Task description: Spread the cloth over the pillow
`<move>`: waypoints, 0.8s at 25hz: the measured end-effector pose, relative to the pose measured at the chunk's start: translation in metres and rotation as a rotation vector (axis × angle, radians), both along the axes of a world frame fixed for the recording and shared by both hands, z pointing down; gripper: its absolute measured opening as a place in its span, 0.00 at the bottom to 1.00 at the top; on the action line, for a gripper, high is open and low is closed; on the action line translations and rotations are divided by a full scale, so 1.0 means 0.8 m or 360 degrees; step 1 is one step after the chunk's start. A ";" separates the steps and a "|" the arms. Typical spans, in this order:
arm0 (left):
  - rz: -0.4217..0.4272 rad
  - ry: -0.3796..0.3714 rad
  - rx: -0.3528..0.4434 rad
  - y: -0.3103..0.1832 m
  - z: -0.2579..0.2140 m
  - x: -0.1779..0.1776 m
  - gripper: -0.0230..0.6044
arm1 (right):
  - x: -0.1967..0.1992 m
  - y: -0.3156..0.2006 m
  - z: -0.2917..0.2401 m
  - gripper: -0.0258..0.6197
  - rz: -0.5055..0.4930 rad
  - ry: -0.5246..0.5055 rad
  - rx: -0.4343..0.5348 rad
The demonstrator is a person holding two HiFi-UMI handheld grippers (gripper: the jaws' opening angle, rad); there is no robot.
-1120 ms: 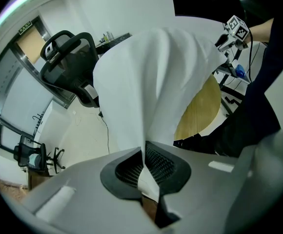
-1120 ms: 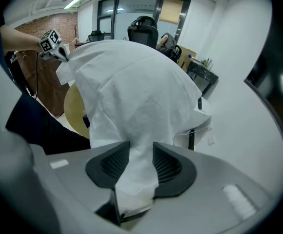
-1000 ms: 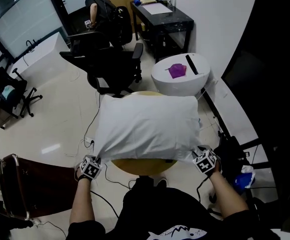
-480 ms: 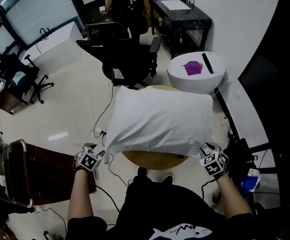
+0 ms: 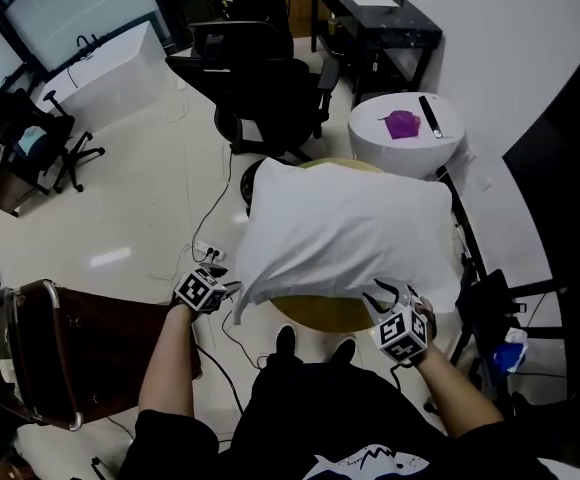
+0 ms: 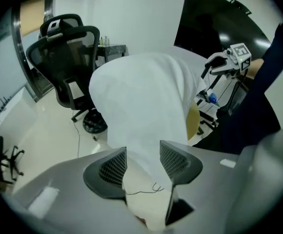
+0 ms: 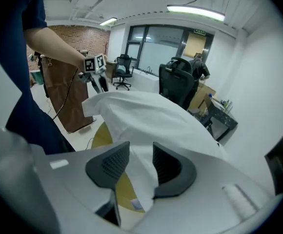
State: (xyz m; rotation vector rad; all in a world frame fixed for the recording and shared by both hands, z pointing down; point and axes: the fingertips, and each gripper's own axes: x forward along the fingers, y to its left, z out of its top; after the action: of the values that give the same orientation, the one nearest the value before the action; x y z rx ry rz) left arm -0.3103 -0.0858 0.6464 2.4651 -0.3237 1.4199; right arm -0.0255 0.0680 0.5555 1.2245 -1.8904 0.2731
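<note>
Where the cloth (image 5: pixel 345 233) lies: draped over the hidden pillow on the round table (image 5: pixel 320 313).
Left gripper (image 5: pixel 222 286): jaws just opened, spread around the hanging corner, seemingly letting it drop.
Right gripper (image 5: pixel 388 296): jaws apart astride the near edge, not pinching.

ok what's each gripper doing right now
left gripper: just opened, cloth loose between jaws
right gripper: open, cloth between jaws too
</note>
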 end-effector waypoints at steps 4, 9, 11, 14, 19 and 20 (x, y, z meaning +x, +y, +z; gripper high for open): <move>0.0073 0.0099 -0.0193 -0.007 0.032 0.000 0.36 | -0.073 -0.019 0.007 0.29 -0.0039 -0.0060 -0.0057; 0.0270 0.0252 -0.0327 -0.001 0.039 0.019 0.32 | -0.153 -0.033 0.029 0.29 -0.0058 -0.0191 -0.0150; 0.0361 0.0269 -0.0334 0.003 0.040 0.024 0.26 | -0.180 -0.036 0.042 0.29 -0.0035 -0.0315 -0.0230; 0.0474 0.0269 -0.0307 0.005 0.037 0.027 0.15 | -0.216 -0.039 0.065 0.29 -0.0013 -0.0453 -0.0343; 0.0580 0.0268 -0.0232 0.002 0.032 0.021 0.04 | -0.267 -0.039 0.105 0.29 -0.0001 -0.0638 -0.0508; 0.0594 0.0267 -0.0212 0.001 0.031 0.020 0.04 | -0.276 -0.041 0.109 0.29 0.0030 -0.0717 -0.0536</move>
State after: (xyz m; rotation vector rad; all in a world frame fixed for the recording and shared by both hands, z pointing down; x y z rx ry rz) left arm -0.2942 -0.0852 0.6714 2.6018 0.2714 1.2982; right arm -0.2461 0.0355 0.6426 1.0060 -2.0958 0.9018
